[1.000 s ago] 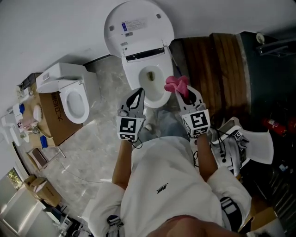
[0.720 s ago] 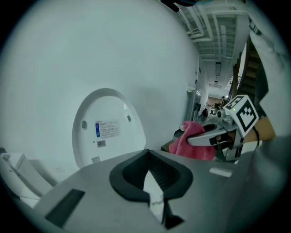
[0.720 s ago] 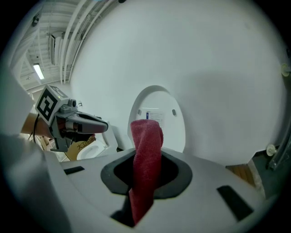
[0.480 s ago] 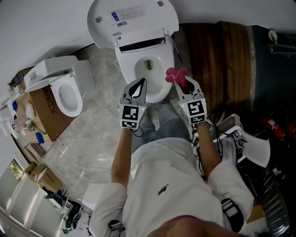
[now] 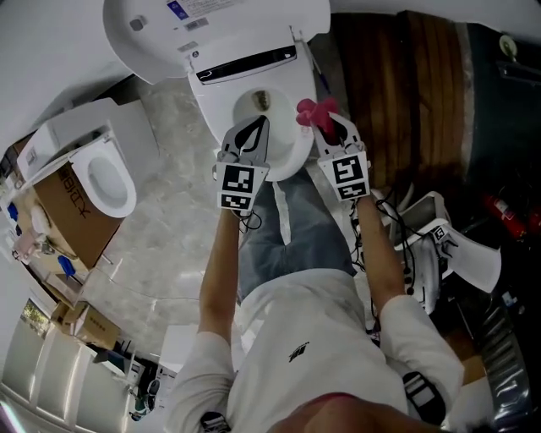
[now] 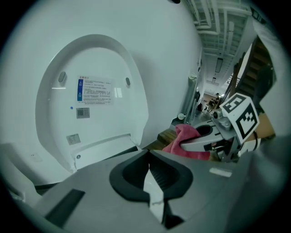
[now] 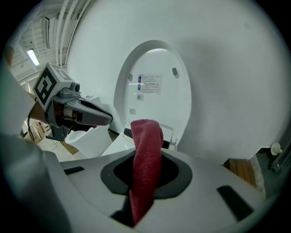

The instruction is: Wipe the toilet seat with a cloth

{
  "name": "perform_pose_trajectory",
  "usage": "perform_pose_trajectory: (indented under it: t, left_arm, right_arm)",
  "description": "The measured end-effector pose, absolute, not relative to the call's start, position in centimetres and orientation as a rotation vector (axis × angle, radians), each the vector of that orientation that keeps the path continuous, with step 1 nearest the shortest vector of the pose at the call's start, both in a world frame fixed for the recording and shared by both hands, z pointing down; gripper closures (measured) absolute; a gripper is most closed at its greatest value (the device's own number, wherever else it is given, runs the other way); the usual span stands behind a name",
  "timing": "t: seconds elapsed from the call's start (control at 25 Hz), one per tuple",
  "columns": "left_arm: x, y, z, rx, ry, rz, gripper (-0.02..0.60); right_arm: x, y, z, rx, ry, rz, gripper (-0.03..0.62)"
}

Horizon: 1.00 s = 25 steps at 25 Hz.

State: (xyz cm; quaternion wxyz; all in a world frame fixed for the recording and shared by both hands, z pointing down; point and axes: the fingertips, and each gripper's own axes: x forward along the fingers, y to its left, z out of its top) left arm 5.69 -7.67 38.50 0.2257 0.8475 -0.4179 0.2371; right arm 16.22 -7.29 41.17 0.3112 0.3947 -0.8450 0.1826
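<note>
**Both grippers now over the bowl, cloth not yet on the seat**

Both tools have come forward since a second ago, from the front lip of the toilet to above its opening, and the raised lid point(image 5: 211, 25) has slid toward the top edge of the head view.

The right hand-held gripper point(image 5: 325, 128) carries the pink cloth point(image 5: 311, 110) over the right side of the toilet seat point(image 5: 287, 161). Its jaws are clamped on the cloth. In the right gripper view the fabric point(image 7: 145, 154) runs up between them and sticks out past the tips as a loose tuft, which looks like enough free material to press flat on the rim. Whether the tuft is touching the seat cannot be told from any view; it seems to hang just above it.

The left hand-held gripper point(image 5: 254, 128) sits over the left side of the seat. Its jaws are together with nothing between them point(image 6: 148, 154). It appears to be held alongside only to stay out of the way, since the lid is already up and nothing needs steadying.

By my reading, wiping has not begun. The next move calls for lowering the cloth onto the right rim.
</note>
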Motion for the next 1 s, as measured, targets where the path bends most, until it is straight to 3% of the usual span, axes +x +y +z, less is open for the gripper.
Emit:
perform_pose_trajectory:
  t: [1.0]
  left_arm:
    - [8.3, -8.1, 54.7, 2.268, -1.100, 0.568, 0.571]
  right_arm:
    - [16.9, -10.1, 59.9, 0.980, -2.055, 0.225, 0.539]
